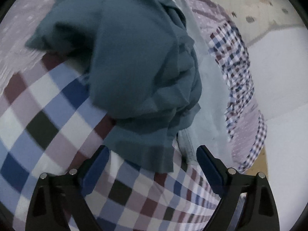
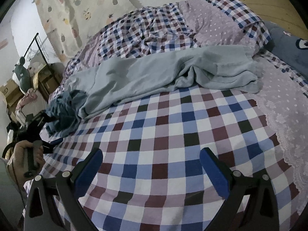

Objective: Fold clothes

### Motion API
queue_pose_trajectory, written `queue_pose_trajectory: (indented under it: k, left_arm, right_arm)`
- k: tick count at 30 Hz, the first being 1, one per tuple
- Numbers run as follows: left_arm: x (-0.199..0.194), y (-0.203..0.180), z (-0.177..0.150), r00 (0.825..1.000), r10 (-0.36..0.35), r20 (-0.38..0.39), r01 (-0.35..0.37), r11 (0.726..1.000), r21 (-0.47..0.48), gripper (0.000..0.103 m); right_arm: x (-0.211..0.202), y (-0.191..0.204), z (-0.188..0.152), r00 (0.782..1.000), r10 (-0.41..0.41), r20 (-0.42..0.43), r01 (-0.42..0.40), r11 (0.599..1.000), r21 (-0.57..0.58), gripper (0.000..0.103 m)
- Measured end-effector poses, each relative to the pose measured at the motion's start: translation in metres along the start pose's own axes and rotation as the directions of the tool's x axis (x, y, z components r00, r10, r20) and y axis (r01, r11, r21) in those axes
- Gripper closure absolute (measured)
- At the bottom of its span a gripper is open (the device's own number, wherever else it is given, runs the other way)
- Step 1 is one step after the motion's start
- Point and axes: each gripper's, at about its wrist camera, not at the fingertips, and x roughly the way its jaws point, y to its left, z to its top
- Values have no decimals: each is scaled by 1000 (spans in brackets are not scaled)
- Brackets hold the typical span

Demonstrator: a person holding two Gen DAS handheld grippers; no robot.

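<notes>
A crumpled dark teal garment (image 1: 138,67) lies on the checked bed sheet (image 1: 48,115) and fills the middle of the left wrist view. Its near hem hangs between the blue pads of my left gripper (image 1: 152,152), which is open and does not press on the cloth. A pale grey-blue garment (image 2: 154,73) lies spread across the bed behind it, and its edge (image 1: 209,96) shows beside the teal one. In the right wrist view the teal garment (image 2: 63,111) sits at the bed's left edge. My right gripper (image 2: 151,154) hovers open over bare checked sheet (image 2: 173,125).
A rumpled checked and dotted quilt (image 2: 163,28) is piled at the back of the bed, with a dark blue cushion (image 2: 288,46) at the right. A hand (image 2: 23,154) holds the left gripper's handle at the bed's left edge. Boxes and a rack (image 2: 38,57) stand beyond.
</notes>
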Motion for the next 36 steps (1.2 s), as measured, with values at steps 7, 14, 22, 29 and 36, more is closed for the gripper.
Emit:
queue_pose_trajectory:
  k: [7, 14, 22, 29, 36]
  left_arm:
    - [9, 0, 8, 989, 145, 20, -146, 988, 55, 81]
    - [-1, 12, -6, 995, 104, -2, -104, 994, 36, 100]
    - [-19, -19, -102, 986, -96, -139, 106, 992, 69, 101]
    - [-27, -23, -180, 936, -275, -219, 267, 961, -65, 101]
    - [-31, -15, -226, 881, -400, -252, 358, 913, -197, 101]
  right_arm:
    - [-6, -13, 7, 1000, -6, 20, 5, 999, 51, 0]
    - [-4, -13, 8, 1000, 5, 11, -6, 999, 54, 0]
    - [4, -9, 3, 990, 136, -28, -132, 985, 106, 0]
    - [17, 7, -7, 921, 379, -89, -357, 913, 196, 0]
    - [34, 53, -26, 841, 486, -239, -468, 874, 131, 0]
